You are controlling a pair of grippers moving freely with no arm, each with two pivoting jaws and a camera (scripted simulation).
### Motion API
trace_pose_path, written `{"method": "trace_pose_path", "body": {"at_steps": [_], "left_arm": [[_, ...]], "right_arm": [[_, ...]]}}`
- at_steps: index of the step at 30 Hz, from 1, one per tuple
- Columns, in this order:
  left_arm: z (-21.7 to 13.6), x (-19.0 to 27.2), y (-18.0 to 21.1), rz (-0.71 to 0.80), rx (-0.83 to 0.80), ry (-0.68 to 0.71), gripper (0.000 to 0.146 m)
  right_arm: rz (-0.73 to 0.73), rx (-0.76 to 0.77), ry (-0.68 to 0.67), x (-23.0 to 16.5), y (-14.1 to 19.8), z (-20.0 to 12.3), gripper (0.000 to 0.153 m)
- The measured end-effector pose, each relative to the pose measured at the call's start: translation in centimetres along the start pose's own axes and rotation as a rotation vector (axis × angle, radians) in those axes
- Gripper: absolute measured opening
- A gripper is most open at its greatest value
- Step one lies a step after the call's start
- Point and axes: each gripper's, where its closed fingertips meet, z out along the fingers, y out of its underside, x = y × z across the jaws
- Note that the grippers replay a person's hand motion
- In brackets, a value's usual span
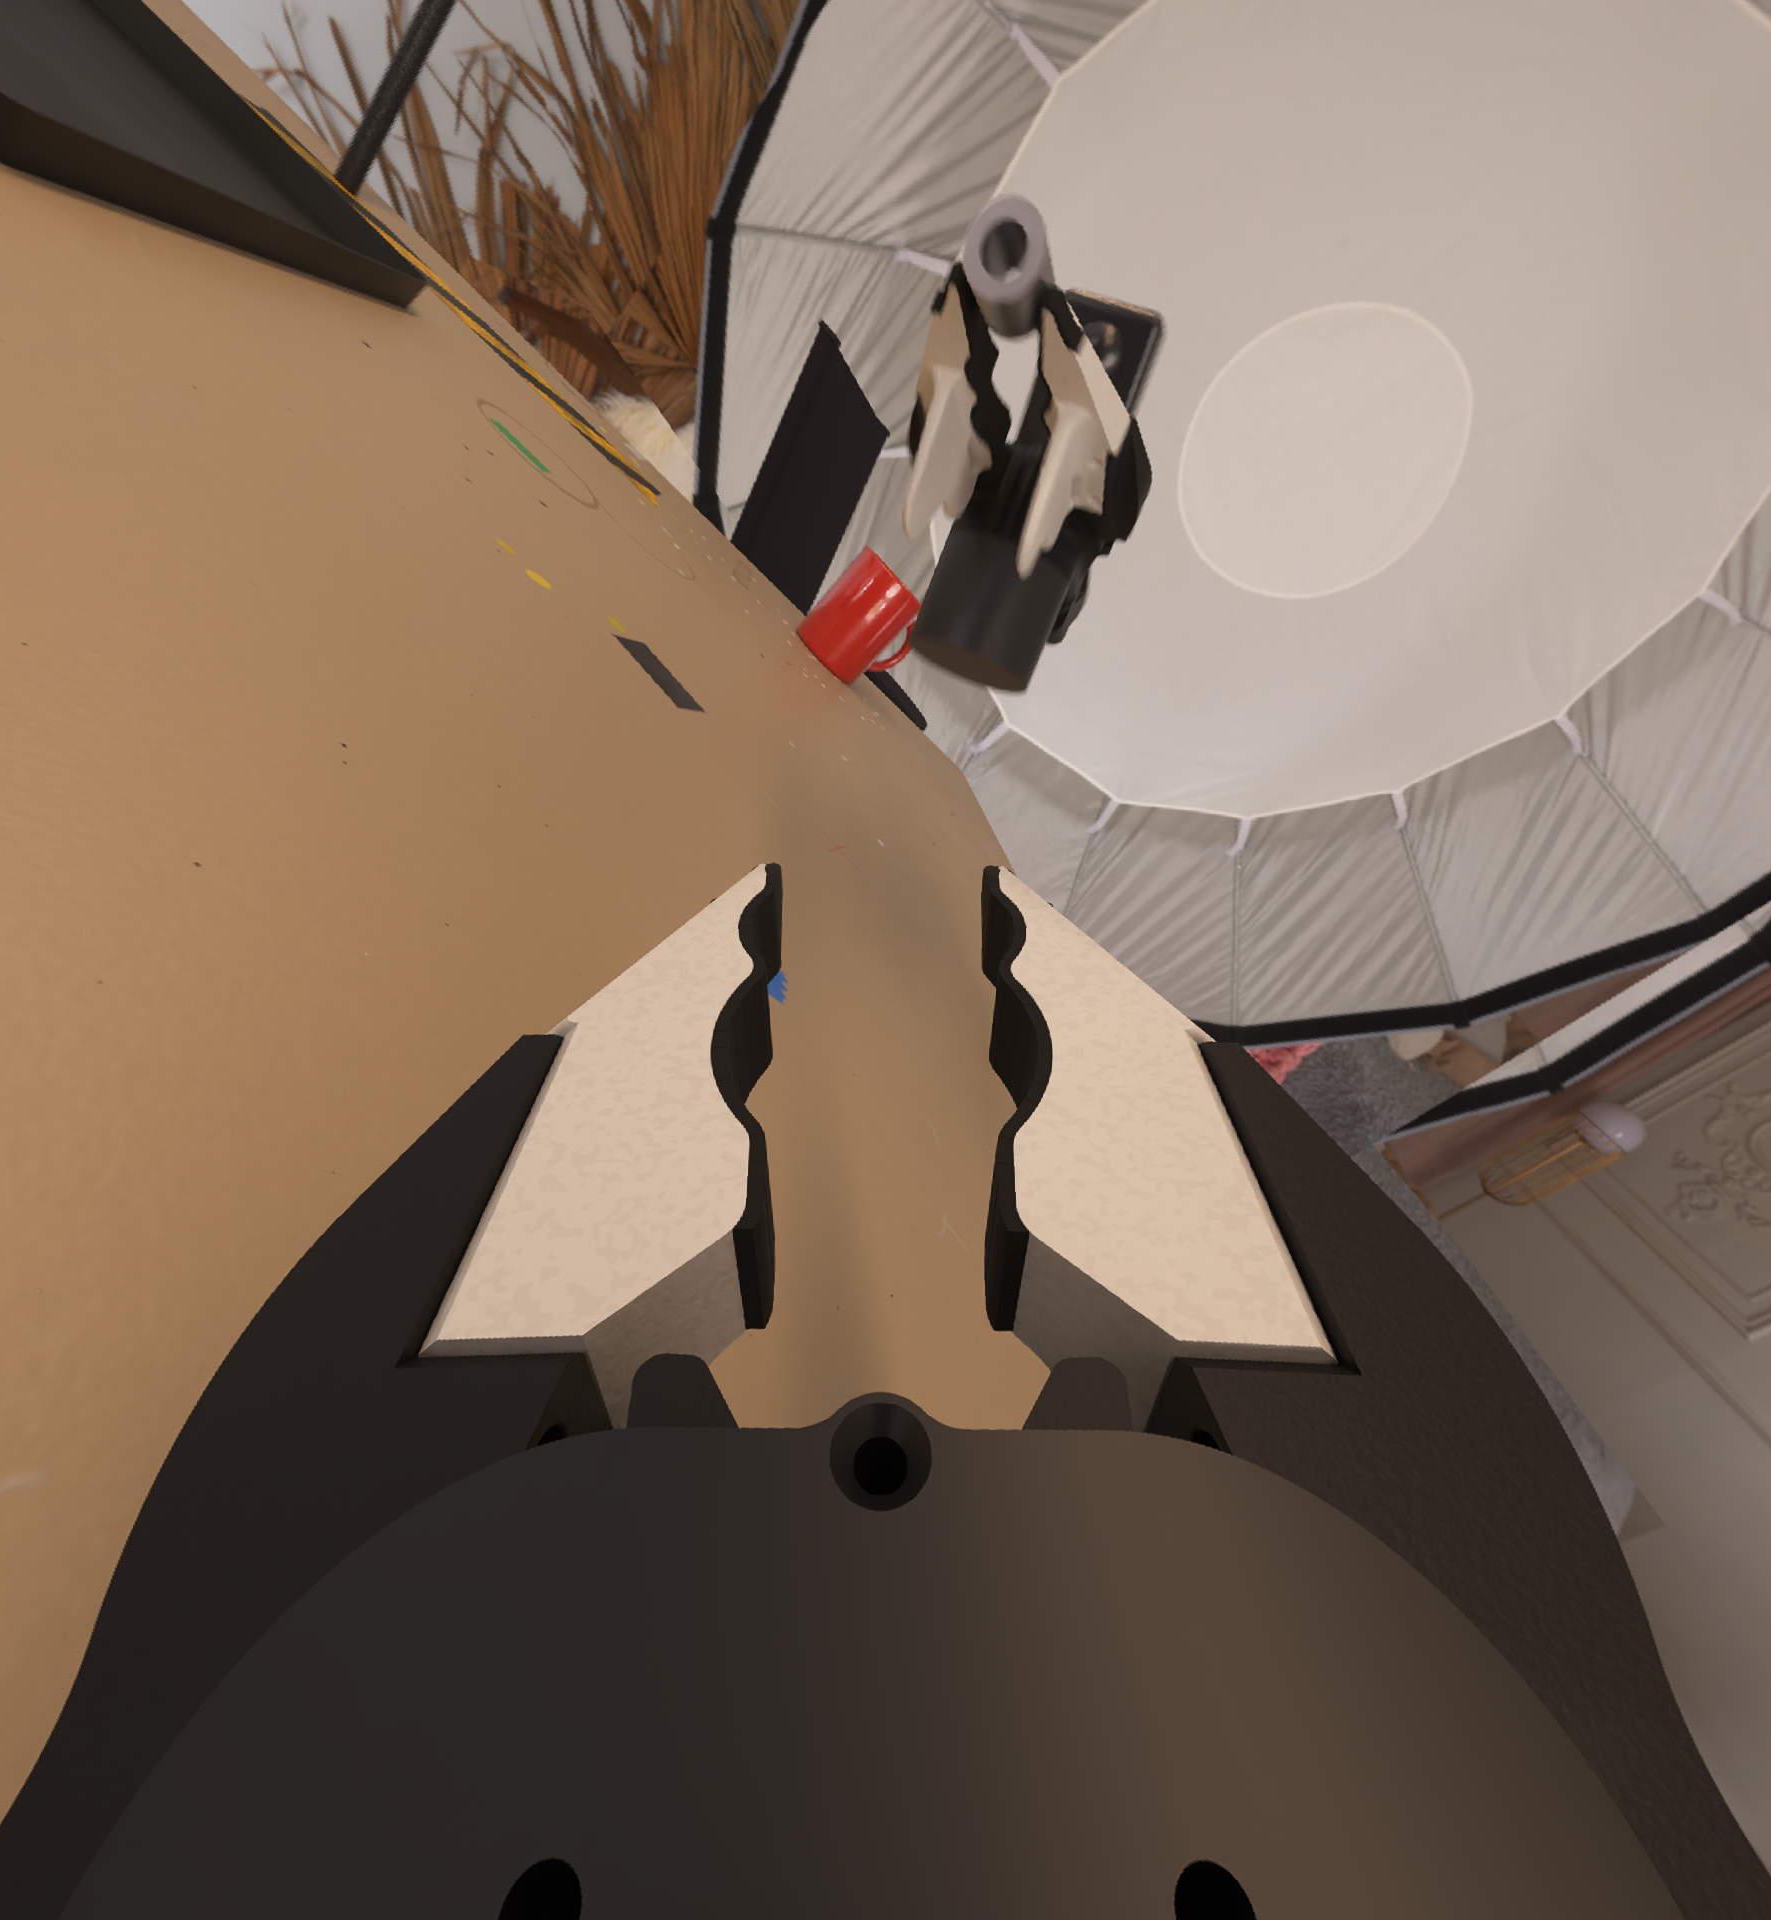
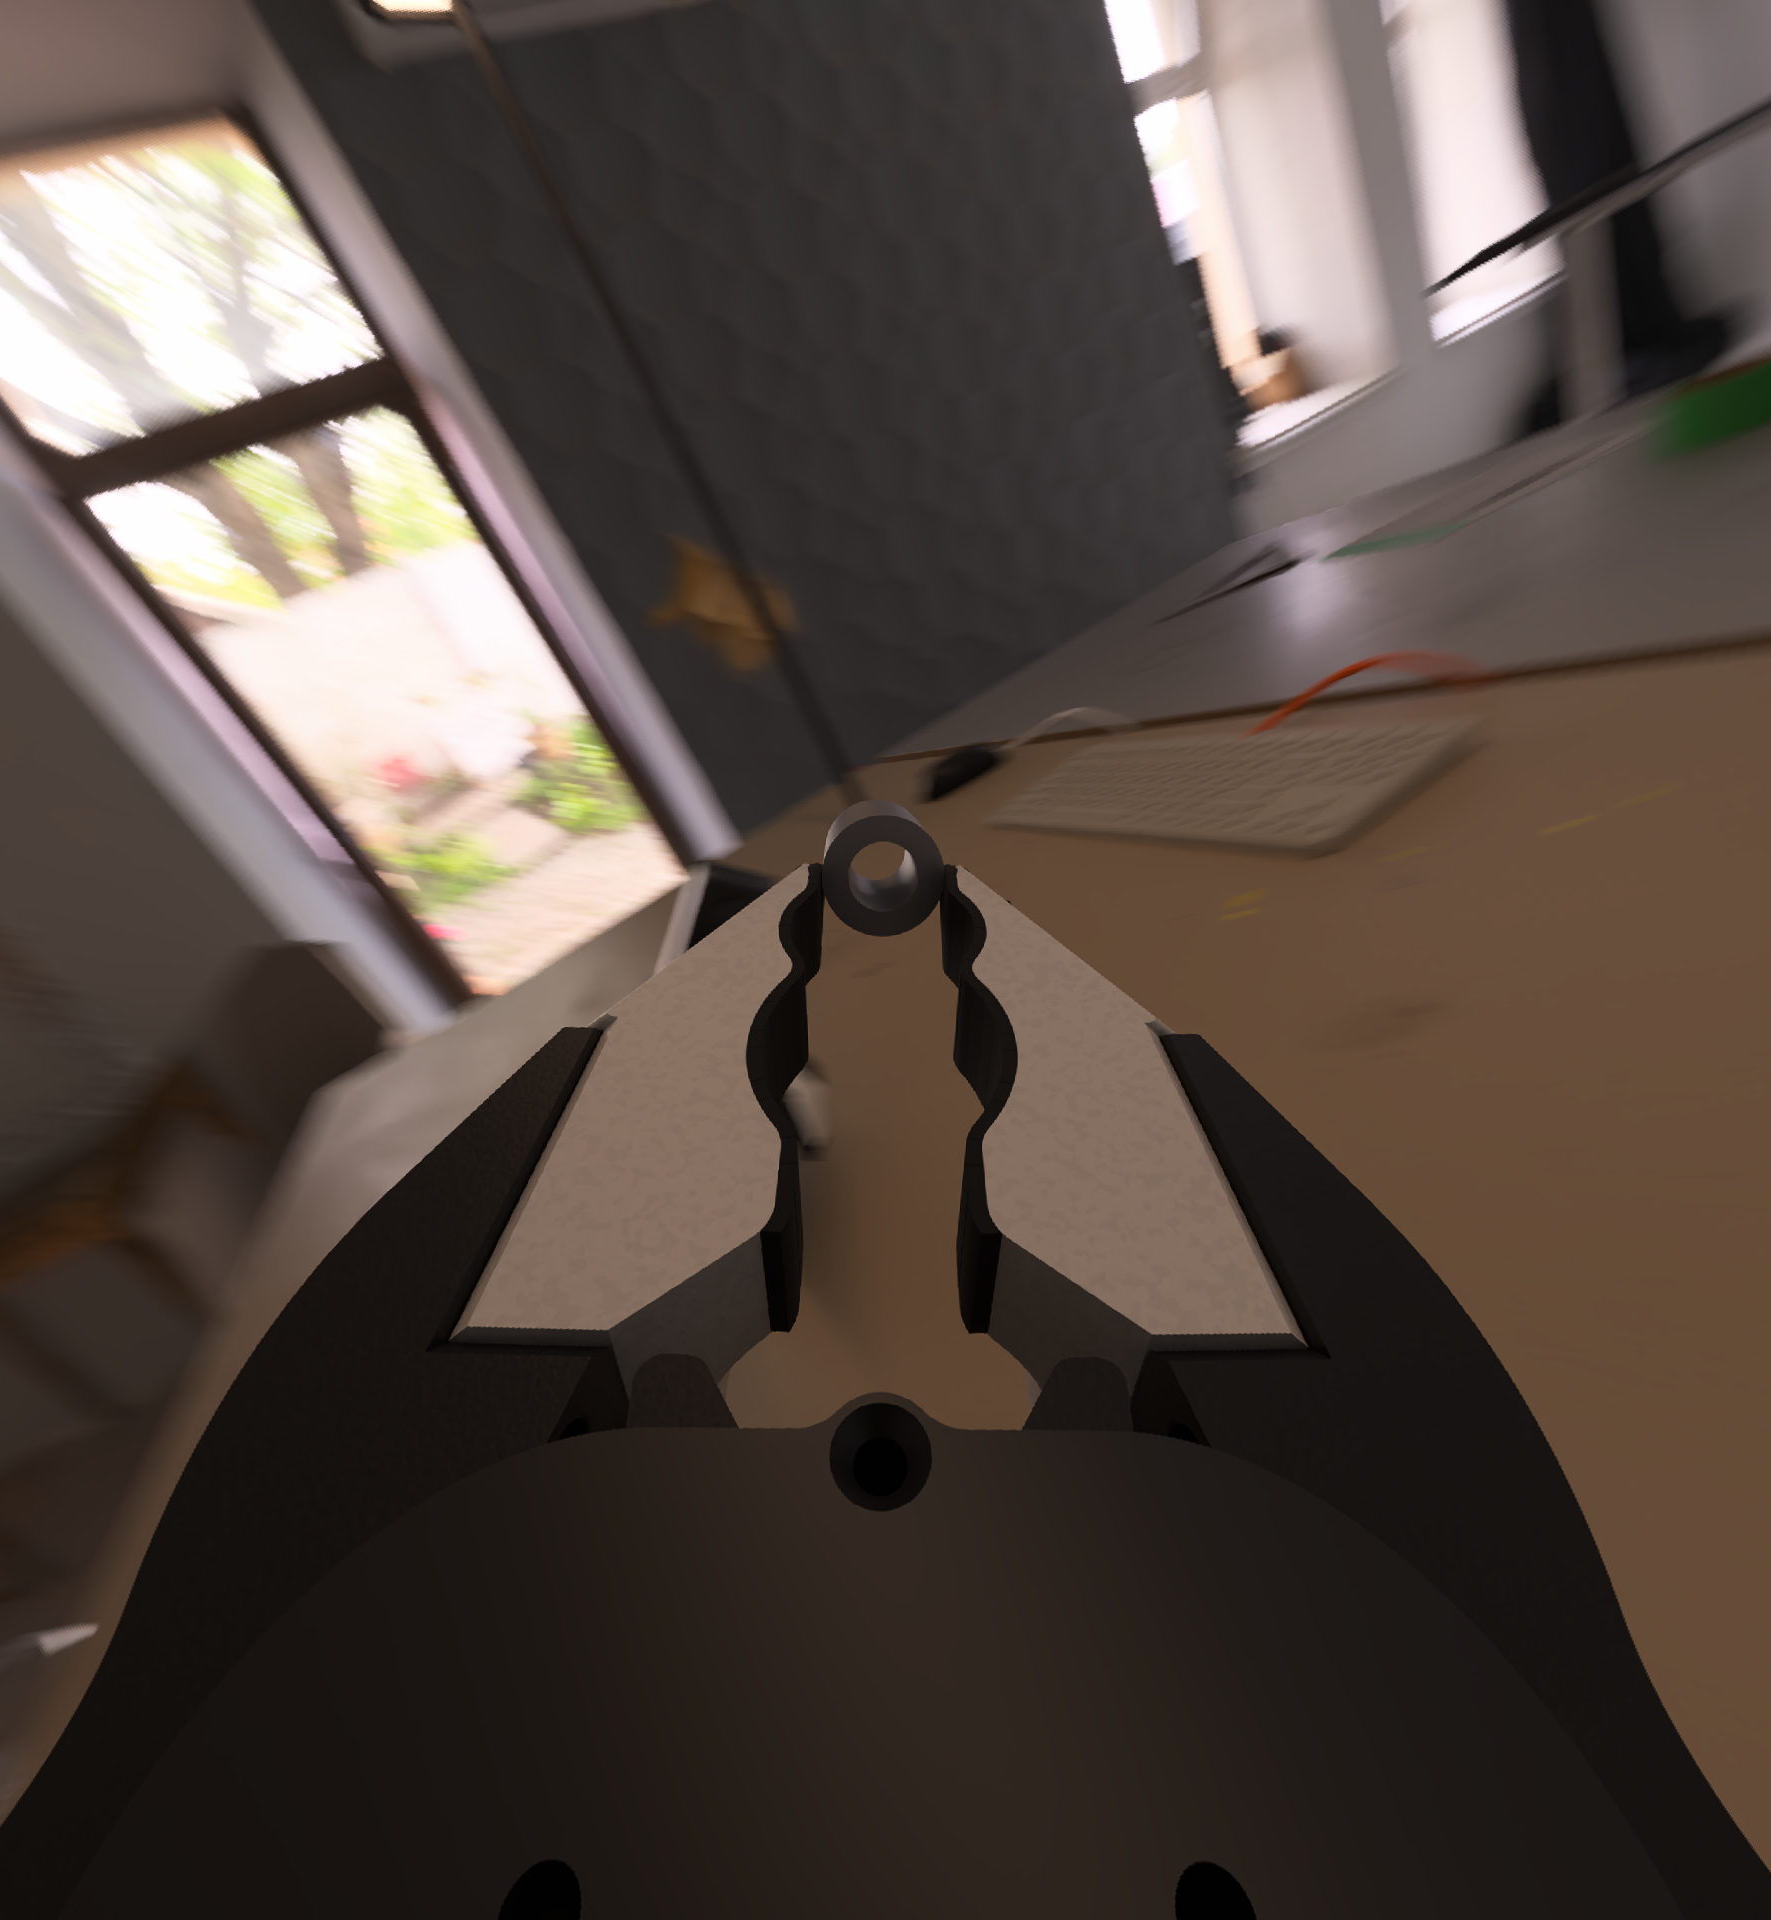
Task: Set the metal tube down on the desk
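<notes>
Left wrist view looks along the left gripper (image 1: 881,883), whose jaws stand apart with nothing between them, only the tan tabletop (image 1: 237,831) showing through the gap. Farther off in this view the right gripper (image 1: 1011,312) hangs in the air clear of the tabletop, in front of a large pale softbox (image 1: 1432,520). Its jaws are clamped on the metal tube (image 1: 1011,265), a short grey cylinder with a bore through it, pinched near the fingertips with one open end turned toward the camera. A red mug (image 1: 857,615) stands on the tabletop close to its far edge, just beside the right gripper's dark body as seen from here. A small black flat piece (image 1: 661,673) lies on the tabletop nearer the middle, and dried brown grass (image 1: 548,208) rises beyond the far edge.

Right wrist view shows the same tube (image 2: 882,880) end-on between the tips of the right gripper (image 2: 882,878), both pads touching its sides, held above the tabletop (image 2: 1483,1039). Beyond it a white keyboard (image 2: 1245,779) and a dark mouse (image 2: 959,771) lie on the tabletop, blurred, with an orange cable (image 2: 1380,670) behind the keyboard. A window (image 2: 289,499) fills the left of the view.
</notes>
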Motion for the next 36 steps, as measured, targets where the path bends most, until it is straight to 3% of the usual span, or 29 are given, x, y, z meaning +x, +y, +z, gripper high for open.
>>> {"method": "trace_pose_path", "body": {"at_steps": [4,9,14,19,25,36], "left_arm": [[-0.1,-0.3,-0.4,0.003,0.016,-0.018,0.036],[0.8,0.2,0.2,-0.033,-0.009,0.004,0.036],[1.5,0.8,1.7,-0.023,-0.073,-0.02,0.036],[1.3,-2.1,1.4,0.066,-0.13,-0.252,0.033],[1.9,-3.3,-0.6,0.001,-0.111,-0.308,0.032],[4.7,-4.0,0.2,-0.038,-0.16,-0.324,0.032]], "right_arm": [[-0.332,-0.121,0.279,7.0,-6.4,-6.2,0.022],[-0.588,-0.633,0.479,17.2,-6.1,-12.5,0.022],[-0.689,-1.062,0.324,20.4,-1.3,-14.9,0.022],[-0.785,-1.358,0.168,20.9,2.5,-15.8,0.022],[-0.812,-1.409,0.069,21.2,4.8,-15.4,0.022],[-0.765,-1.397,-0.039,21.8,6.4,-14.4,0.022]]}}
